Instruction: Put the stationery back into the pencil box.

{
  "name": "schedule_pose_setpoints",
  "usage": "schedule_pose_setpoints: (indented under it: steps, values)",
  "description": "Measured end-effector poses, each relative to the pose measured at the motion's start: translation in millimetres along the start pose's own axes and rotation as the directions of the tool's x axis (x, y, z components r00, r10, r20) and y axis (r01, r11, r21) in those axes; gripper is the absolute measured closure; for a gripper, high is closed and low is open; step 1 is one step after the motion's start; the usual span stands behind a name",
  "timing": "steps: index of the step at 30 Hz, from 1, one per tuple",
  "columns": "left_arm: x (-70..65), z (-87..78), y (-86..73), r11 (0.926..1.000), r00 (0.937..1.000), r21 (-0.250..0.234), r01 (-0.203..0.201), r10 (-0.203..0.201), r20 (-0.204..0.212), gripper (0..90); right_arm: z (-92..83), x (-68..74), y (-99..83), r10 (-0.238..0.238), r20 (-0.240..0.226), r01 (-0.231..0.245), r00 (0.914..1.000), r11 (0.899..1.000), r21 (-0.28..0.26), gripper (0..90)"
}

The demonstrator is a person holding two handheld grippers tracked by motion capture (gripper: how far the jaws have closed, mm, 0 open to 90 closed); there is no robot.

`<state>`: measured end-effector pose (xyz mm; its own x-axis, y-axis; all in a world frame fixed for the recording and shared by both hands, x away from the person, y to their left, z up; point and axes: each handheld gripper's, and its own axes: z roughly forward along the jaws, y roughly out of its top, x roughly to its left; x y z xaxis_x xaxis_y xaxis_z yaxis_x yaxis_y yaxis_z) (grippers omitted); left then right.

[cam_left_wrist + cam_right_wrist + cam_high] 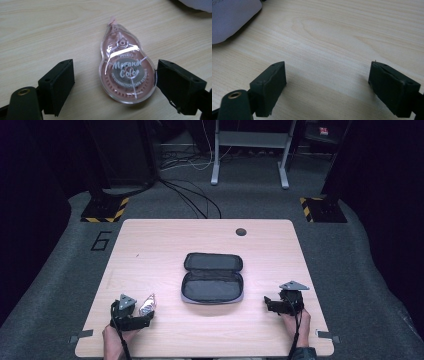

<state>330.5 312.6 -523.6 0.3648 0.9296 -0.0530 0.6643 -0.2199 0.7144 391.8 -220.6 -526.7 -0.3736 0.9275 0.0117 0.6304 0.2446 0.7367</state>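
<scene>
A pink correction tape dispenser (126,72) lies flat on the table (165,245) between the left gripper (115,82)'s parted jaws; one jaw is at its edge, the other clear of it. The right gripper (327,82) hangs over bare wood, jaws wide, empty. An open grey pencil case (213,278) lies mid-table.

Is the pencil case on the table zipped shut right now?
No. The pencil case lies unzipped and spread open on the table, its dark inside facing up.
</scene>
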Motion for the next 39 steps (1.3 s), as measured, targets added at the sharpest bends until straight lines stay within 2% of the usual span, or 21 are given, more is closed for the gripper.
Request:
schedule_pose_setpoints:
  steps: [2,3,6,7,9,11,19,20,23,27,31,35,38,39]
  values:
    - [0.8,-0.4,-1.7,0.9997,1.0,-0.025,0.007,-0.007,0.004,16.6,0.1,0.0,0.0,0.0,0.001,0.0,1.0,1.0,-0.001,14.5]
    - [1.5,-1.2,-1.2,0.9998,0.9997,-0.021,0.003,-0.002,0.025,16.9,0.0,0.0,0.0,0.0,0.0,0.0,1.0,1.0,0.0,14.5]
    - [-0.9,2.5,1.1,0.9993,0.9992,-0.036,-0.009,0.011,0.039,18.1,0.0,0.1,0.0,0.001,0.0,-0.001,1.0,1.0,0.0,14.5]
    - [-1.6,3.5,2.4,0.9995,0.9986,-0.025,-0.017,0.018,0.049,18.9,0.0,0.0,0.0,-0.001,0.0,0.001,1.0,1.0,0.0,14.5]
    - [-4.5,6.8,3.9,0.999,0.9986,-0.036,-0.027,0.029,0.045,20.8,0.0,0.0,0.0,0.0,0.0,0.0,1.0,1.0,0.0,14.5]
    - [-6.6,7.4,5.6,0.9985,0.9975,-0.026,-0.048,0.05,0.05,23.0,0.0,0.0,0.0,0.001,0.0,-0.001,1.0,1.0,0.0,14.5]
    - [-9.6,6.3,6.0,0.9969,0.9969,-0.013,-0.078,0.078,0.014,32.6,-0.1,0.0,0.0,0.003,-0.003,-0.003,1.0,1.0,0.001,14.5]
    - [-10.0,6.8,5.6,0.996,0.9962,-0.023,-0.087,0.087,0.003,34.0,0.1,-0.1,0.0,0.0,-0.004,0.0,1.0,1.0,0.0,14.6]
    - [-10.3,5.8,4.7,0.9958,0.9961,-0.026,-0.087,0.088,0.008,38.3,-0.1,0.0,0.0,0.002,-0.003,-0.002,1.0,1.0,0.001,14.6]
    - [-9.2,4.4,4.9,0.9944,0.9942,-0.016,-0.105,0.105,0.02,39.2,0.0,0.0,0.0,0.001,-0.003,-0.001,1.0,1.0,0.001,14.5]
    - [-8.4,4.8,3.3,0.9938,0.994,-0.036,-0.105,0.106,0.028,39.6,0.0,0.0,0.0,0.002,-0.002,-0.002,1.0,1.0,0.0,14.5]
    - [-7.7,4.1,3.9,0.9921,0.9918,-0.029,-0.122,0.123,0.036,39.7,0.1,-0.2,-0.3,-0.008,-0.001,0.008,1.0,1.0,0.001,14.0]
    - [-8.5,2.1,5.1,0.9908,0.9909,-0.051,-0.125,0.127,0.044,39.7,0.7,-0.1,-0.3,-0.013,-0.004,0.013,0.9999,1.0,0.0,12.5]
    - [-8.5,0.1,6.1,0.9914,0.9905,-0.041,-0.124,0.126,0.054,39.7,1.4,-0.5,-0.1,-0.027,-0.003,0.027,0.9996,1.0,-0.001,12.0]
